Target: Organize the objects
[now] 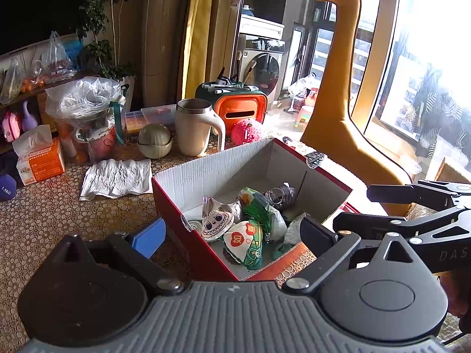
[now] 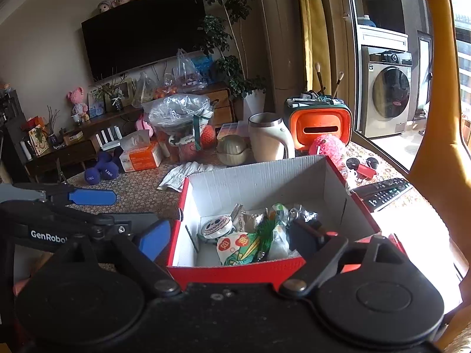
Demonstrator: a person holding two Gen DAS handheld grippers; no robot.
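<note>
Left gripper (image 1: 232,236): jaws spread wide, nothing between them. Blue finger at 9 o'clock outside the red box's left wall; black finger at 3 o'clock over the near right corner. So it straddles the box (image 1: 176,203) without touching it, as far as can be seen.

Right gripper (image 2: 229,239): likewise released and empty, blue finger at 9 o'clock beside the left wall, black finger at 3 o'clock hanging over the contents.

Box sits on the patterned table (image 1: 59,206), open, holding a loose heap: round cartoon-face pouch (image 1: 216,225), green-and-white packet (image 1: 247,244), foil-wrapped pieces toward 1 o'clock.

Outward, 12 o'clock: cream mug (image 1: 197,129), pink ball (image 1: 245,131), orange case (image 1: 240,108). 10 o'clock: crumpled white cloth (image 1: 117,178), tissue box (image 1: 39,160). In the right wrist view, remote (image 2: 382,192) at 2 o'clock, just beside the box.

Risks, judged:
- Either black finger, dipping, could snag the heap and drag packets out.
- A closing grip on the thin cardboard wall may buckle it or tip the box.
- A wide sweep right could knock the remote off the table edge.
- The two grippers are close together; they could collide.
</note>
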